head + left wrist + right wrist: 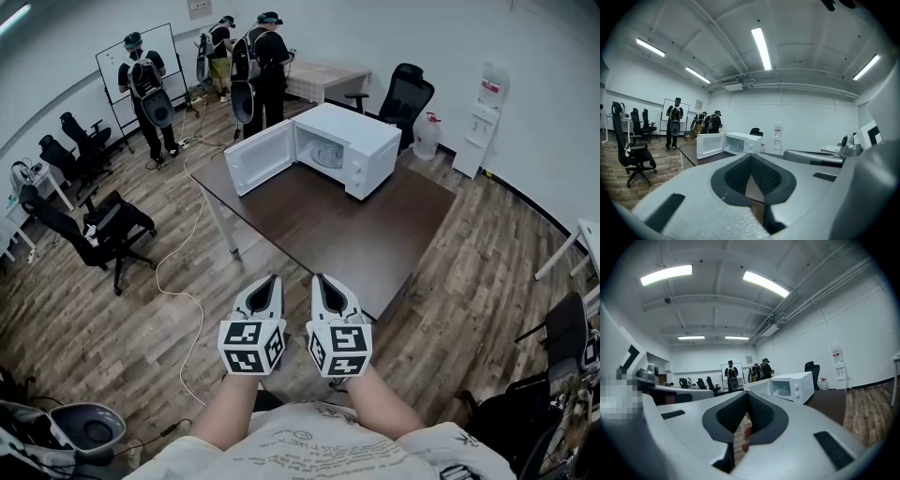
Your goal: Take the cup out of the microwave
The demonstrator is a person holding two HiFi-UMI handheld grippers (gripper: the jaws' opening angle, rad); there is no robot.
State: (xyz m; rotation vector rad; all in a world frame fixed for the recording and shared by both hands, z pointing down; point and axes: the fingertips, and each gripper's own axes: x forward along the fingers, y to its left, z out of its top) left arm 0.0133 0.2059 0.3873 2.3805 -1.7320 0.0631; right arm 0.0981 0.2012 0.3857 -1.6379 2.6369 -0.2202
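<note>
A white microwave stands at the far end of a dark brown table, its door swung wide open to the left. Something pale and glassy shows inside the cavity, too small to tell as a cup. My left gripper and right gripper hang side by side off the table's near corner, far short of the microwave. Both are shut with nothing between the jaws. The left gripper view shows the microwave beyond the closed jaws, and the right gripper view shows the microwave too.
Three people stand by a whiteboard at the back left. Black office chairs sit left of the table, another chair behind it. A water dispenser stands at the right wall. A white cable trails over the wooden floor.
</note>
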